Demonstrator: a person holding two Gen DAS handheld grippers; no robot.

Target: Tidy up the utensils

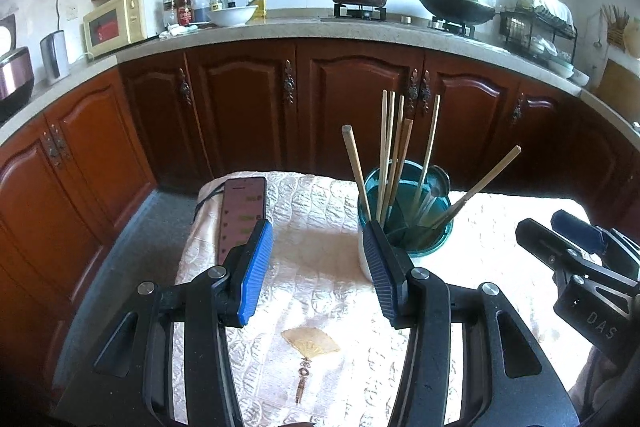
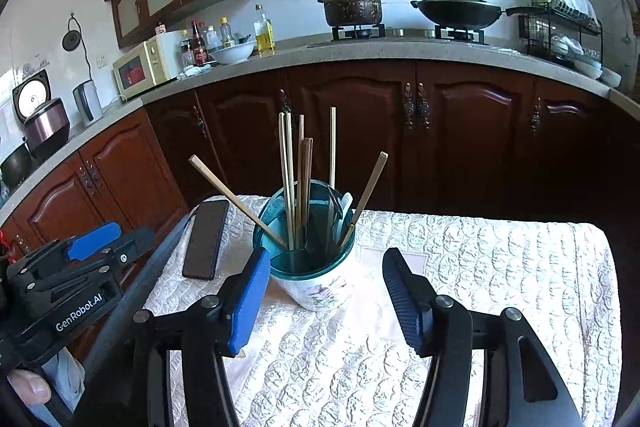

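Where visible, quilted tablecloth (image 2: 500,267), prob. kitchen.

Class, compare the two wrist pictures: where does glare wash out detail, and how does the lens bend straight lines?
Left wrist view: sunlight bleaches the tablecloth right of the utensil holder; the countertop bows. Right wrist view: cloth pattern stays readable, cabinets darker, same curved counter and black corners.

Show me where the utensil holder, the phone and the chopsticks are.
utensil holder (image 2: 316,287): right wrist view, on its white flowered wall below the teal rim.
phone (image 2: 205,239): right wrist view, middle of its dark screen.
chopsticks (image 2: 298,183): right wrist view, on the upright bundle above the rim.
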